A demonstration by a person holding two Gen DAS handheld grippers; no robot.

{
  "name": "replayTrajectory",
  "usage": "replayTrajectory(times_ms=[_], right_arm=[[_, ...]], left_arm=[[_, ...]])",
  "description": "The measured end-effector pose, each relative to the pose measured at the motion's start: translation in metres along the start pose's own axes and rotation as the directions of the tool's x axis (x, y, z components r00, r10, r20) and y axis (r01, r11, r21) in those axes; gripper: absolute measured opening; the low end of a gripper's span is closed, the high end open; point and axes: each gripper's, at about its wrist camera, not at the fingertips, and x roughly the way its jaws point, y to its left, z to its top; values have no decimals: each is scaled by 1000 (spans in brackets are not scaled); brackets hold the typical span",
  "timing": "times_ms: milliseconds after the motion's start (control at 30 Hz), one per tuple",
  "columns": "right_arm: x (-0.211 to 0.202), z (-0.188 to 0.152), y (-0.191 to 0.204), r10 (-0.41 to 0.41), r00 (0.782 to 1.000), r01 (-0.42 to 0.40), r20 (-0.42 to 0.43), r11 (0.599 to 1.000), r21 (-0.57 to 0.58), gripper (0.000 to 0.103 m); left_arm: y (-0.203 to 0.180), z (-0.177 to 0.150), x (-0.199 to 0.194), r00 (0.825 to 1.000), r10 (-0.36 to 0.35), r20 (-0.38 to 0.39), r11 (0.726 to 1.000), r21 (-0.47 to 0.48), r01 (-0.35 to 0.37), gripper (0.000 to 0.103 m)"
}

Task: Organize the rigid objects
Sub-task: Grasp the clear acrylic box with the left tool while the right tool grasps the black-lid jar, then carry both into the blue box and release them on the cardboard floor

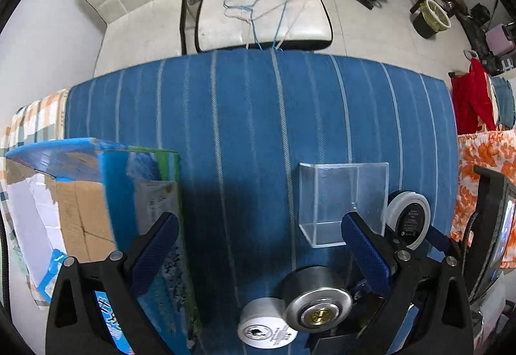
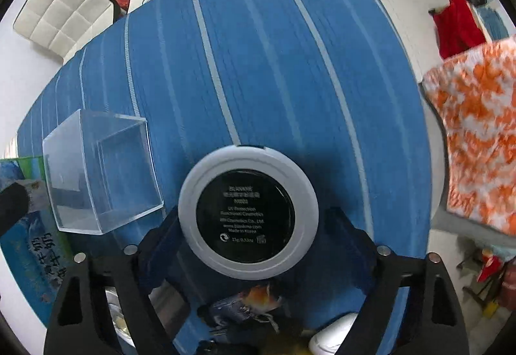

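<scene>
A round white compact [image 2: 248,213] lies bottom-up, black label showing, on the blue striped cloth [image 2: 258,64]. My right gripper [image 2: 254,216] points down around it. The left finger sits at the compact's rim and a thin dark gap shows at the right finger [image 2: 348,235]. In the left wrist view the same compact [image 1: 409,219] lies right of a clear acrylic box [image 1: 342,203]. My left gripper [image 1: 259,219] hangs open over bare cloth, holding nothing. A silver tin with a gold emblem [image 1: 317,303] and a white jar [image 1: 266,327] lie near its right finger.
An open printed cardboard box [image 1: 96,193] stands close beside the left finger. An orange-and-white cloth [image 2: 477,142] borders the blue cloth on the right. White padded seats [image 1: 258,0] with wire hangers stand beyond the far edge. Small dark packets [image 2: 254,300] lie beneath the right gripper.
</scene>
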Motion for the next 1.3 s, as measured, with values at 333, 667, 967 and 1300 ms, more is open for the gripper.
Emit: replayTrajectory(times_ms=[333, 667, 967, 1300], right_arm=[[-1, -2, -45, 0, 1000, 1, -26, 999, 55, 79], [-1, -4, -38, -2, 999, 5, -35, 998, 70, 79], [0, -2, -33, -40, 999, 43, -37, 995, 91, 81], [-2, -5, -21, -113, 993, 114, -17, 989, 91, 77]], left_arm=[[-43, 14, 26, 994, -91, -61, 995, 43, 94, 103], [-61, 25, 28, 991, -91, -98, 994, 57, 97, 103], [-62, 23, 62, 990, -13, -137, 996, 82, 24, 81], [-60, 8, 58, 997, 1, -76, 994, 109, 7, 62]])
